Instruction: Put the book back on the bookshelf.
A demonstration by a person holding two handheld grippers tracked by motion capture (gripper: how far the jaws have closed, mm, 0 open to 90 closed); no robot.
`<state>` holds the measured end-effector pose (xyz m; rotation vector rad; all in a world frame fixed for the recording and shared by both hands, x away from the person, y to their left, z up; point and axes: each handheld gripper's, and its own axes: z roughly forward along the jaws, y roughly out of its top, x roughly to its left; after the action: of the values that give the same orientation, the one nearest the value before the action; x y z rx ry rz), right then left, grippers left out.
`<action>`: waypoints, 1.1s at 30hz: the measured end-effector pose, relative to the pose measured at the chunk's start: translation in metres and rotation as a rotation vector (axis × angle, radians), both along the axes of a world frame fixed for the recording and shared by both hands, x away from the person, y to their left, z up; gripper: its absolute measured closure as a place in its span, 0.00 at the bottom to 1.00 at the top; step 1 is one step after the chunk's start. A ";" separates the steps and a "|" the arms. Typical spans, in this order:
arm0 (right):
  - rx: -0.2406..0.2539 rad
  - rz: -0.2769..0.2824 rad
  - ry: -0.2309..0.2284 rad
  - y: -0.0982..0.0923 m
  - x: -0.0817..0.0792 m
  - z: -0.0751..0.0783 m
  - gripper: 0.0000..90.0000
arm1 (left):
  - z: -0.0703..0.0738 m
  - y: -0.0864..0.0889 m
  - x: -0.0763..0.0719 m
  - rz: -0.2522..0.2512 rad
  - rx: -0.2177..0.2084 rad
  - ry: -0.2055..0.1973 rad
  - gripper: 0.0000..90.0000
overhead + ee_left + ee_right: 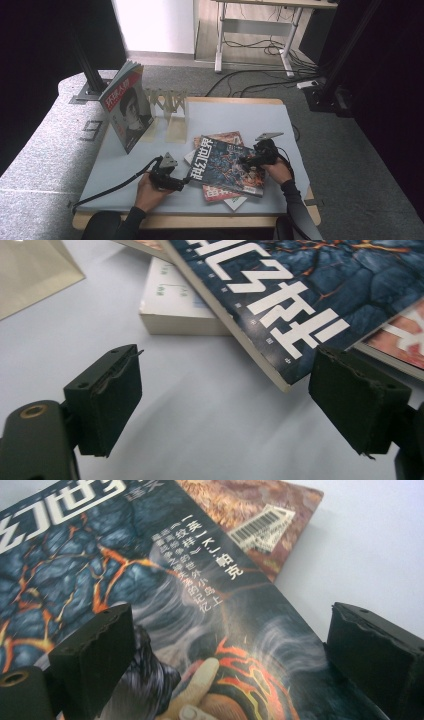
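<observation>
1. My left gripper (pixel 225 405) is standing wide, jaws bare on both sides of the dark magazine (pixel 227 166)'s near corner; my right gripper (pixel 225 655) is gaping too, one jaw over the cover, the other off its edge, gripping nothing.
2. I'm aiming the left jaws level with that overhanging corner, which tops the stack mid-table (pixel 150 165).
3. I'm planning to close only once the edge sits deep between the pads, leaving the white book (pixel 175 305) below undisturbed.

dark lava-cover magazine (pixel 227 165) | lying flat, face up, askew | topmost of stack, front of table
</observation>
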<state>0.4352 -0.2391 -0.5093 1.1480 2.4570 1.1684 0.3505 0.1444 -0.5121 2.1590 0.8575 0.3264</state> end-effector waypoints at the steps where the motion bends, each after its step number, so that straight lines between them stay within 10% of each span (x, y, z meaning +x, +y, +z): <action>1: 0.002 -0.002 0.000 -0.001 -0.002 0.000 0.06 | 0.000 0.001 0.002 0.002 0.000 0.003 0.16; 33: 0.061 -0.029 0.002 -0.032 -0.070 -0.004 0.08 | 0.003 0.002 0.071 0.130 -0.023 0.024 0.17</action>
<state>0.3651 -0.2710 -0.5136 1.1974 2.4137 1.2431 0.4215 0.1464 -0.5092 2.0942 1.0125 0.3548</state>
